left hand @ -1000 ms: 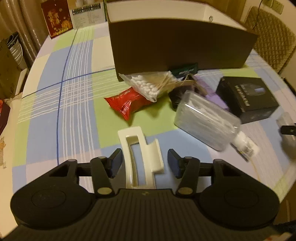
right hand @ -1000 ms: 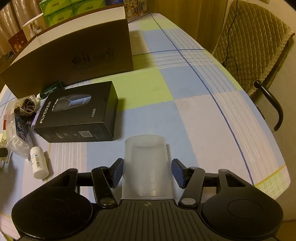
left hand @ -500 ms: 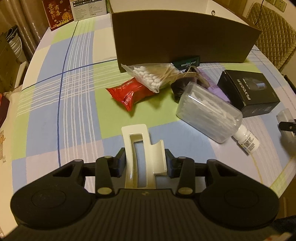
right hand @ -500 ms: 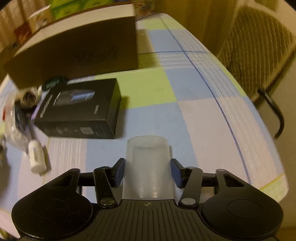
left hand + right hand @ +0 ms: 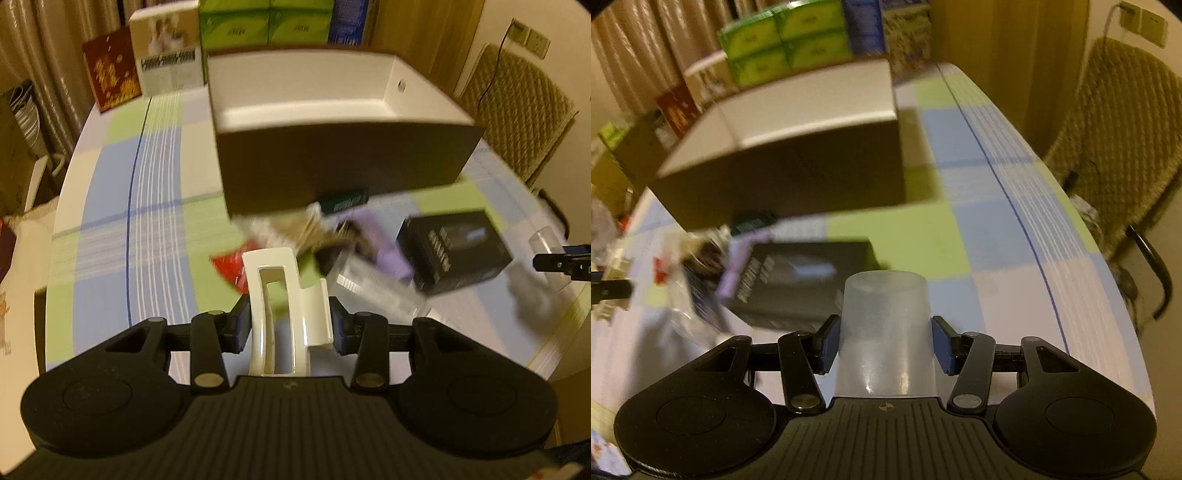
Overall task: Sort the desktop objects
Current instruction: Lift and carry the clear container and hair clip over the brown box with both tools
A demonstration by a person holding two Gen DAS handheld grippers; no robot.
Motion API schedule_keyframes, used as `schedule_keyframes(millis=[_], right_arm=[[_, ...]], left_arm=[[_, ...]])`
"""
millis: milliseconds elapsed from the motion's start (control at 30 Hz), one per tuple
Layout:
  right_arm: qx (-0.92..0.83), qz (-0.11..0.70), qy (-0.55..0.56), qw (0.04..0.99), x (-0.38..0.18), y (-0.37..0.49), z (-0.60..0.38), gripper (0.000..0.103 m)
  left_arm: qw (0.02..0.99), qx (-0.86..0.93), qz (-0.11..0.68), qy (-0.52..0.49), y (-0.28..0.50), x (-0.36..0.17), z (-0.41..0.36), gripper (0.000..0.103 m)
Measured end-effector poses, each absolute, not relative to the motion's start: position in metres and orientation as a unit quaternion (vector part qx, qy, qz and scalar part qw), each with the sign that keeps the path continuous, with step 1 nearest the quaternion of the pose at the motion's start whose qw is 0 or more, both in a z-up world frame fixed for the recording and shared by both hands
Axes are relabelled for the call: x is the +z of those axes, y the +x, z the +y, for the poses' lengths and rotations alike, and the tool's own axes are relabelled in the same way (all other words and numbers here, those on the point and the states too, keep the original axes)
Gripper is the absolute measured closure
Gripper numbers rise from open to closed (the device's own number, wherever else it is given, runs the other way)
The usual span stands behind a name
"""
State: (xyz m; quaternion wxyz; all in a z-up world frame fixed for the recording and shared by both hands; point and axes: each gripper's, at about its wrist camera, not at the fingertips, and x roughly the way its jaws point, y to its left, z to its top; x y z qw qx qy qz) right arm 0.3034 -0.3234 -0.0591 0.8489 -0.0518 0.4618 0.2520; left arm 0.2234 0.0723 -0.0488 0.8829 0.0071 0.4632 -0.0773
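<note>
The left gripper (image 5: 289, 325) is clamped on a glossy cream plastic hair clip (image 5: 286, 299), its dark pads pressing both sides of the clip's long slotted body, and the clip is held above the checked tablecloth (image 5: 107, 229). The right gripper (image 5: 884, 341) is closed on a frosted translucent plastic cup (image 5: 886, 332), a smooth round tapering form held between its blue-faced pads, above the near part of the table. Behind both stands a large open cardboard box (image 5: 343, 162), brown outside and pale inside, with a small round hole in its far wall. In front of it lies a blurred heap: a red foil packet (image 5: 231, 267), a lilac item (image 5: 388, 243), a clear plastic case (image 5: 373, 288) and a small dark green box (image 5: 343, 201) whose lettering is unreadable. A matte black rectangular carton (image 5: 454, 253) sits to the right; its pale print is smeared beyond reading. The cloth is woven in blue, green and white squares.
</note>
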Motion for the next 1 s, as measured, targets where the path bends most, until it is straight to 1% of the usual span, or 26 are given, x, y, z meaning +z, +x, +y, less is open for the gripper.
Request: schedule_keyframes(millis=[200,333,533,767,1000], right_arm=[[0.303,0.444,-0.035,0.843,-0.033,0.33,-0.299,0.054],[0.321,0.414,-0.04,0.851,-0.013,0.354,-0.276,0.054],[0.336,0.389,-0.048,0.856,0.005,0.397,-0.237,0.054],[0.332,0.411,-0.073,0.846,-0.004,0.46,-0.199,0.054],[0.316,0.478,-0.108,0.813,-0.039,0.502,-0.17,0.054]], left_arm=[[0.897,-0.086,0.433,-0.005,0.25,-0.021,0.071,0.066],[0.905,-0.085,0.416,-0.018,0.273,-0.007,0.07,0.066],[0.908,-0.076,0.41,-0.027,0.32,0.004,0.07,0.066],[0.899,-0.069,0.431,-0.022,0.381,-0.006,0.068,0.066],[0.878,-0.053,0.475,-0.023,0.433,-0.035,0.072,0.066]])
